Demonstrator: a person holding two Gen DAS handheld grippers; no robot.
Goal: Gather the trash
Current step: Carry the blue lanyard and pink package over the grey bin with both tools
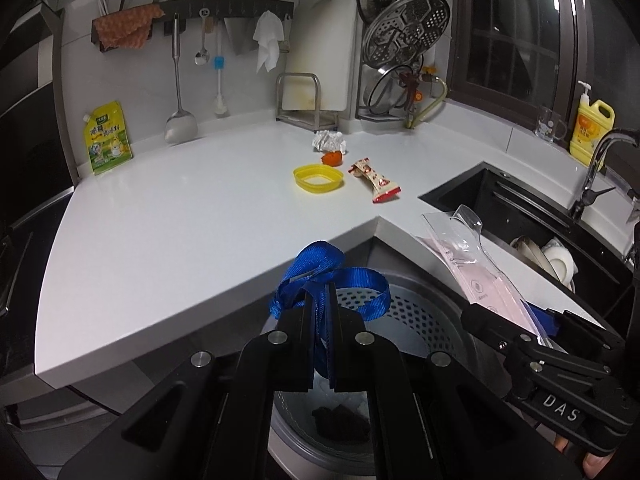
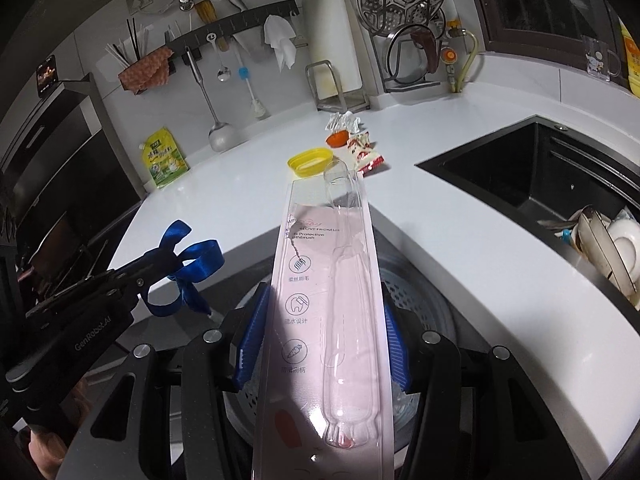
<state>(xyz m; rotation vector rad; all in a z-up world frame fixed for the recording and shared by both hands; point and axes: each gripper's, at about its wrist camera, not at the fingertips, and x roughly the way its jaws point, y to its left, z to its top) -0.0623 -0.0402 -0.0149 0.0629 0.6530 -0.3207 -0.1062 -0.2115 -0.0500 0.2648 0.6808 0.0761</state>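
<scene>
With my left gripper clamped on the blue ribbon and my right gripper pinching the toothbrush package above the bin, yellow lid, candy wrapper, orange scrap and crumpled paper remain on the counter.

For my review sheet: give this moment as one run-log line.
left gripper: shut on blue ribbon | right gripper: shut on toothbrush package | both over trash bin | left on counter: yellow lid, wrapper

Home kitchen, white countertop, black sink, hanging utensil rail
</scene>
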